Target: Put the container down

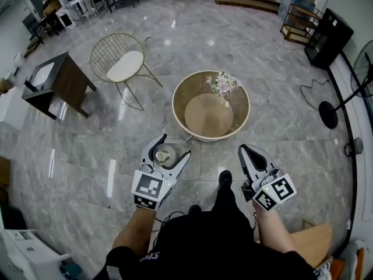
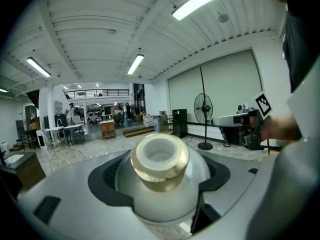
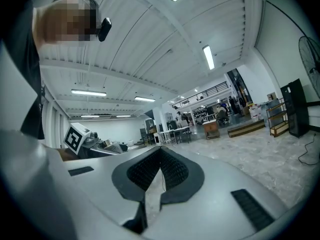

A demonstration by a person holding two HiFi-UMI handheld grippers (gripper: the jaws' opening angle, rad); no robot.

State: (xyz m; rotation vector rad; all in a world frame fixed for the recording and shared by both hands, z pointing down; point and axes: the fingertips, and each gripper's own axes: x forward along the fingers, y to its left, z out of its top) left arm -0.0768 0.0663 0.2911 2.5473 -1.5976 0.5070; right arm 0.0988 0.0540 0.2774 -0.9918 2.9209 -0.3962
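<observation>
Marble floor [image 1: 87,156] lies below you; your left gripper [image 1: 174,146] pinches the gold-rimmed white container [image 2: 160,159], while your right gripper [image 1: 244,151] sits pressed together, empty.

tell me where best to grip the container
Round the wide white belly below the gold-rimmed neck, from the side. The container is held mouth up, and the belly sits in the pad hollows of the left gripper, which holds it so. The short neck gives less to bear on.
</observation>
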